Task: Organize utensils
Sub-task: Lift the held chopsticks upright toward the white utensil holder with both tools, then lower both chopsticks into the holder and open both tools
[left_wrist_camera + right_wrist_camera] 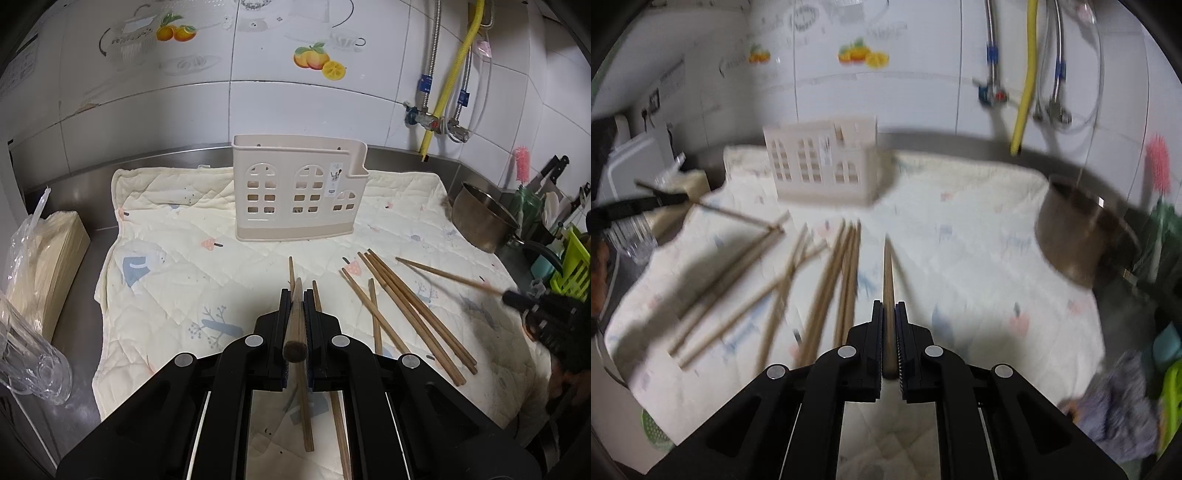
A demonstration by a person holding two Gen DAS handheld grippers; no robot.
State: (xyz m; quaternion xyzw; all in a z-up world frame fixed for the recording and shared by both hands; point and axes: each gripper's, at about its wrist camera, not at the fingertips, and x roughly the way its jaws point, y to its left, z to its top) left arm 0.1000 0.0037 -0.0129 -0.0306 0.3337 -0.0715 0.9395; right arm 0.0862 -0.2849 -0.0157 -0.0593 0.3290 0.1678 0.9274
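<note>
My left gripper [295,297] is shut on one wooden chopstick [295,332], whose butt end faces the camera. My right gripper [889,308] is shut on another chopstick [888,273] that points forward over the mat. Several loose chopsticks [402,306] lie on the quilted mat [177,266] between the two grippers, also blurred in the right wrist view [827,288]. A beige plastic utensil holder [295,188] with window cut-outs stands upright at the mat's far side [820,166]. The right gripper [513,297] shows at the left view's right edge, its chopstick [443,275] lifted.
A steel pot [480,218] sits at the mat's right edge [1082,236]. A green rack [572,266] and knives stand further right. A clear plastic bag [26,295] and a stack of paper [62,258] are on the left. Tiled wall and pipes [436,122] are behind.
</note>
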